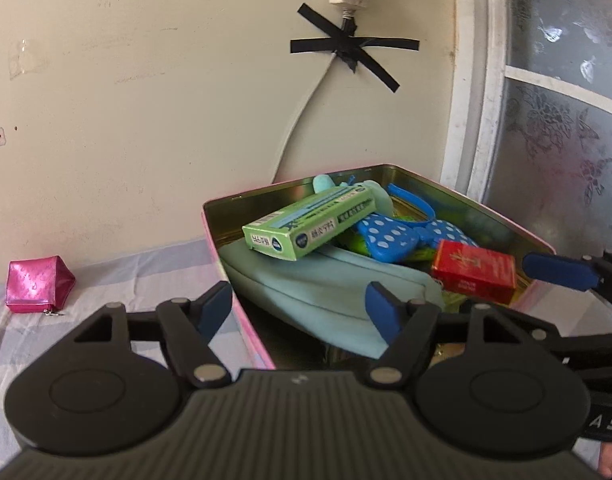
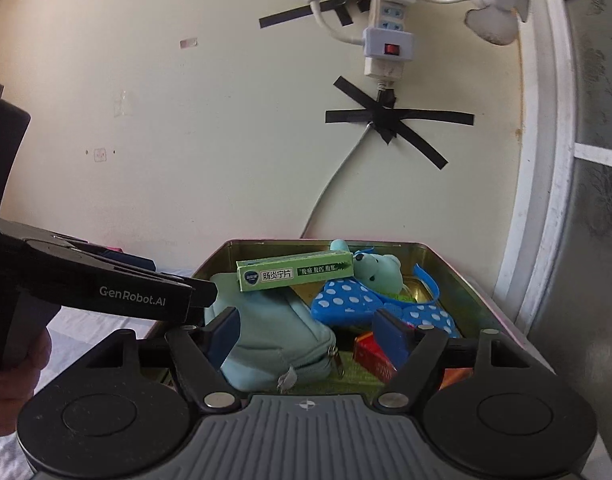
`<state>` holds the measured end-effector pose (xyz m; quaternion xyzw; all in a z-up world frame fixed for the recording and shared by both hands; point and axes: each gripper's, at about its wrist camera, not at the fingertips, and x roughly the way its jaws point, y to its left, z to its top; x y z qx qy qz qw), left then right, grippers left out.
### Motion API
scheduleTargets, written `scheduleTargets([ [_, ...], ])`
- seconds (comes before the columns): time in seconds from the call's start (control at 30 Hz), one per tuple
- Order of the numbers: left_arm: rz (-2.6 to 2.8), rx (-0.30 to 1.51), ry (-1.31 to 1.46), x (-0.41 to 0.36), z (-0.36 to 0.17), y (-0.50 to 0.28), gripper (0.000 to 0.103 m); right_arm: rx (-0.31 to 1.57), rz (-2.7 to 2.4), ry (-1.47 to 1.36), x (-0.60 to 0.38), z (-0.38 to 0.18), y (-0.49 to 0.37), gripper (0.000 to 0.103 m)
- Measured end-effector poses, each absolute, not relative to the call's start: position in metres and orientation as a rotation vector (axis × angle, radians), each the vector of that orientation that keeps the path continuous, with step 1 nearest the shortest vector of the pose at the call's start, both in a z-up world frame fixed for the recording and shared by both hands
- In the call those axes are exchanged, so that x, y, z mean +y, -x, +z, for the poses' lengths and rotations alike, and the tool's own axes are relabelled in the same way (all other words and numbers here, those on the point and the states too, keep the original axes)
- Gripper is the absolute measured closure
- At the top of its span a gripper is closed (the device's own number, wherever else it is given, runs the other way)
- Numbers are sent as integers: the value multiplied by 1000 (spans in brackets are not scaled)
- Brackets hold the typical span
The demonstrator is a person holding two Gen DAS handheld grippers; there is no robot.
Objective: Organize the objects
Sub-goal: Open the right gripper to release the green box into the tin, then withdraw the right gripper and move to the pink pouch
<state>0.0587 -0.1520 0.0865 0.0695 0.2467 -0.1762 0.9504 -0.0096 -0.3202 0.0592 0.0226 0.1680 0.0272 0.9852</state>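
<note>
A pink metal tin [image 1: 219, 264] [image 2: 446, 264] stands open on the bed. It holds a green medicine box [image 1: 306, 222] [image 2: 293, 276], a light-blue zip pouch [image 1: 326, 284] [image 2: 273, 336], a blue dotted bow [image 1: 390, 236] [image 2: 346, 300], a teal plush bear [image 2: 380, 272] and a red box [image 1: 474, 270] [image 2: 372, 356]. My left gripper [image 1: 299, 306] is open and empty over the tin's near left rim. My right gripper [image 2: 308, 332] is open and empty above the pouch and red box. One right fingertip [image 1: 558, 270] reaches in beside the red box.
A shiny pink pouch [image 1: 37, 286] lies on the checked bedsheet [image 1: 125, 280] at the left. The wall behind carries a taped power strip [image 2: 388, 28] and cable [image 1: 301, 120]. A white-framed window [image 1: 566, 100] stands at the right.
</note>
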Motion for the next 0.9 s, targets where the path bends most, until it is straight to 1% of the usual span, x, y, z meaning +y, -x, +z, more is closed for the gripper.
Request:
scheduleTargets([
  [0.13, -387, 484, -168, -156, 86, -26, 27, 313, 23, -177, -335, 51, 44, 37],
  [0.37, -418, 479, -189, -159, 76, 17, 27, 305, -11, -301, -350, 44, 85, 37],
  [0.57, -417, 502, -215, -159, 60, 36, 27, 309, -25, -328, -352, 37, 104, 37],
  [0.9, -381, 555, -225, -150, 36, 44, 27, 330, -3, -326, -344, 30, 113, 37],
])
